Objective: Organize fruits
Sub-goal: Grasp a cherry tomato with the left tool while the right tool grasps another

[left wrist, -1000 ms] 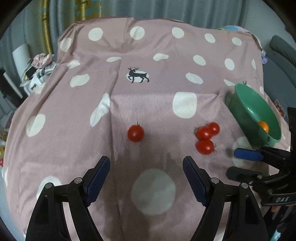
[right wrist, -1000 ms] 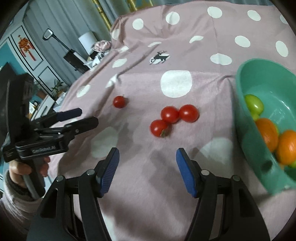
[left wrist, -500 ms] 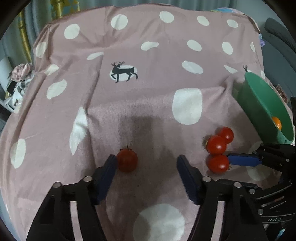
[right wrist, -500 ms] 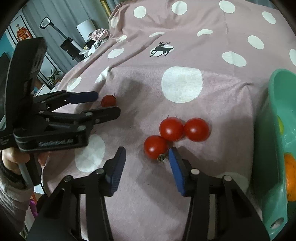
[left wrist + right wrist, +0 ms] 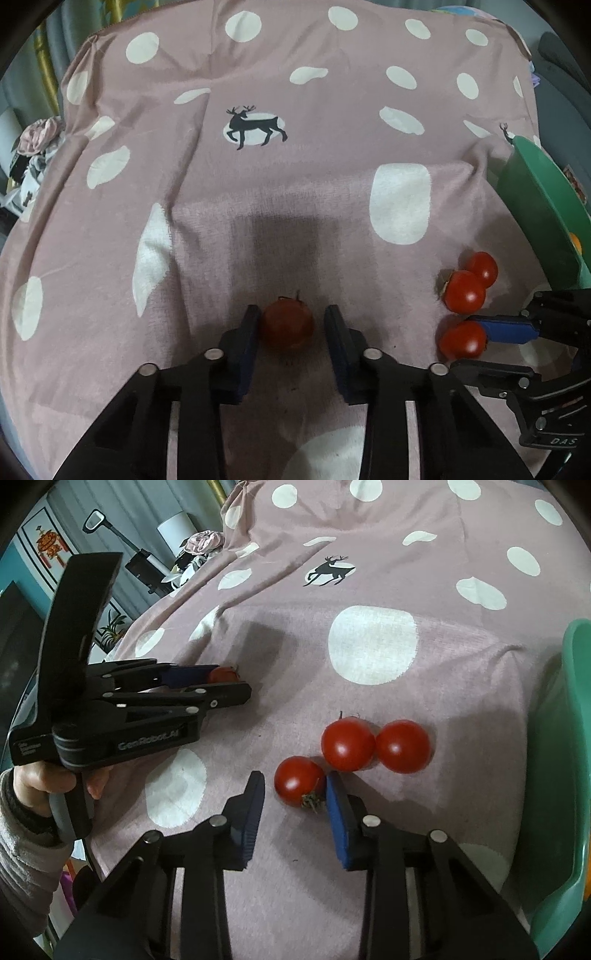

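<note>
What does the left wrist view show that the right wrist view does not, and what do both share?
Left wrist only: the left gripper straddling a lone tomato, seen head-on. Right wrist only: the hand holding that gripper, and room furniture behind. Both: three clustered tomatoes, the right gripper around the nearest, the green bowl, the spotted cloth.

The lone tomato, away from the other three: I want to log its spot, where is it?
In the left wrist view the lone tomato lies on the spotted cloth between the left tool fingers, left of the three clustered tomatoes.
</note>
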The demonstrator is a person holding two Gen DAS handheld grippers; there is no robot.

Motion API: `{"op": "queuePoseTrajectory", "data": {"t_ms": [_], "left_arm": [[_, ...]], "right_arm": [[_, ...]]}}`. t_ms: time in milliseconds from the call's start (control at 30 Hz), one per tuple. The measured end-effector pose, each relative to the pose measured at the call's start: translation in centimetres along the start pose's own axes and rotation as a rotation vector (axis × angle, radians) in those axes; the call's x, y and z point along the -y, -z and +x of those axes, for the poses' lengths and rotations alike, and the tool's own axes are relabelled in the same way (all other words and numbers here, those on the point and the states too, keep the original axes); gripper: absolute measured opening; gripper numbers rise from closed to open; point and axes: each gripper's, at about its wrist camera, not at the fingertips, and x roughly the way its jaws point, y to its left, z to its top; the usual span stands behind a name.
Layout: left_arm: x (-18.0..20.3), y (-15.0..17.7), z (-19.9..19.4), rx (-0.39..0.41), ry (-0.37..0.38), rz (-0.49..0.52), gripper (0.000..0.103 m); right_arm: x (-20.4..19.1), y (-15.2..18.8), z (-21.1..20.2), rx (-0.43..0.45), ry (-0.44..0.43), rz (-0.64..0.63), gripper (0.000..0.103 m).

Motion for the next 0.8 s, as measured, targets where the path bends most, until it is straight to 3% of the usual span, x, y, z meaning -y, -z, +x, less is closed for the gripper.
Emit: {"op": "queuePoseTrajectory", "data": {"t_ms": [167, 467, 800], "left_arm": [[0.2, 0.0, -0.2, 0.007, -0.018, 0.013, 0.029], [1.0, 0.9, -3.2, 0.063, 0.015, 0.003, 0.029], [2.2, 3.4, -7.2, 0.113, 0.056, -0.076, 0.029]], "right_arm": [[0.0, -0.2, 0.1, 0.000, -0.018, 0.008, 0.028], [-0.9, 0.8, -1.3, 0.036, -0.046, -0.006, 0.028], [-0.7, 3.7, -4.4, 0.077, -0.056, 0.014, 0.028]]}}
